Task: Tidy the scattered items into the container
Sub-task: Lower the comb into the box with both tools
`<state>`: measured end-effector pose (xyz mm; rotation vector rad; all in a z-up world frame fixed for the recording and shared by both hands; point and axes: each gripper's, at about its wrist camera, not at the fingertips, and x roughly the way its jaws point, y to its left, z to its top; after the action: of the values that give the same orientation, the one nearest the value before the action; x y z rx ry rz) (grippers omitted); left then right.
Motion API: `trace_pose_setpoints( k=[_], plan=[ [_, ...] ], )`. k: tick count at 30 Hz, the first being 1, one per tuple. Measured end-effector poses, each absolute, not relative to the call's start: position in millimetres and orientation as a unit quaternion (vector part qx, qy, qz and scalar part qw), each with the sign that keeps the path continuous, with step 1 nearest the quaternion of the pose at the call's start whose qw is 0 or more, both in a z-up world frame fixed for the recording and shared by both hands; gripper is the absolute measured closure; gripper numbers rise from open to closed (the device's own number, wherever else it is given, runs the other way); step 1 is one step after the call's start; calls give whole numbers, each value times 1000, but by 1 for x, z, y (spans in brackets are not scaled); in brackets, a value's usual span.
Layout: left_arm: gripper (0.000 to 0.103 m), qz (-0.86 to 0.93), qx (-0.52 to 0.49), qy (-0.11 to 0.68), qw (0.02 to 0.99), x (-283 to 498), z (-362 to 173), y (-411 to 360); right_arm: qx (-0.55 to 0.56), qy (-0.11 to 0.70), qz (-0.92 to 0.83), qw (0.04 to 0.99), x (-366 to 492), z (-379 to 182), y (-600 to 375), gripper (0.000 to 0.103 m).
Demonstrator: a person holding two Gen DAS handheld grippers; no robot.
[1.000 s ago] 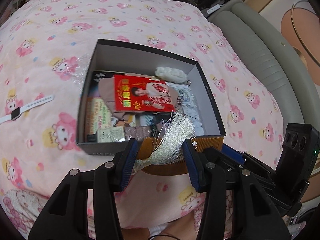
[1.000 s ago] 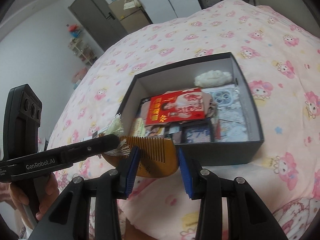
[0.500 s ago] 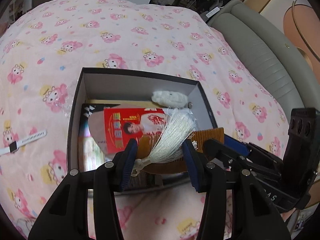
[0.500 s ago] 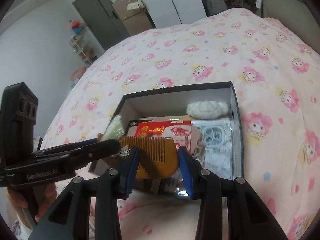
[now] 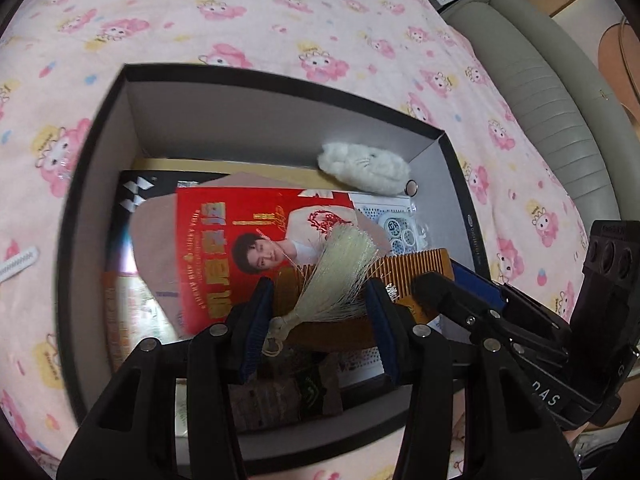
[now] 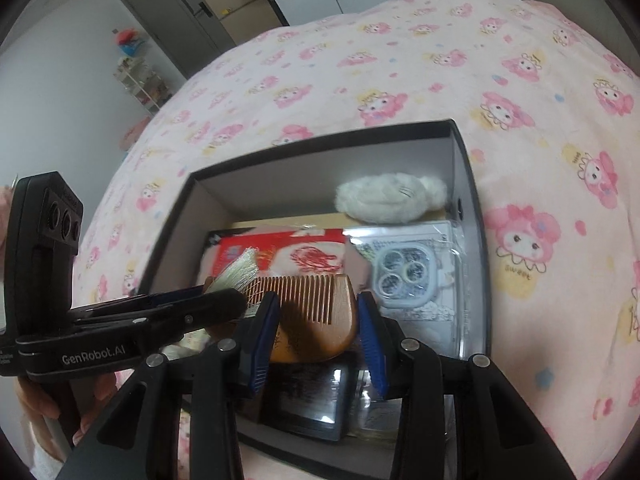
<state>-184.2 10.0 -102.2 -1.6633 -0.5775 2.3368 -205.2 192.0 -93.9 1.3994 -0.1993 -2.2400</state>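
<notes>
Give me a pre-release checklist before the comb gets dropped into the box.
1. Wooden comb over the open box, inside its walls: ok.
2. Right gripper jaws shut on the comb: ok.
3. Left gripper jaws shut on the comb, tassel between them: ok.
4. Both grippers ready to let go together: cannot tell.
5. Landing spot: red booklet and other items lie flat below, room on top: ok.
6. Every scattered item collected: not ok, a white strap lies on the bedspread outside the box.

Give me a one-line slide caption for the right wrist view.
Both grippers, right and left, hold a wooden comb with tassel over the open black box.
</notes>
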Motion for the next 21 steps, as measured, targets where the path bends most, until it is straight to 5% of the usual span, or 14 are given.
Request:
trace_pose_setpoints(
  k=[21],
  plan=[
    [60,811,-577,-83,43,-161,-97,15,494,-47,-838,229,-197,-93,199,70]
  ],
)
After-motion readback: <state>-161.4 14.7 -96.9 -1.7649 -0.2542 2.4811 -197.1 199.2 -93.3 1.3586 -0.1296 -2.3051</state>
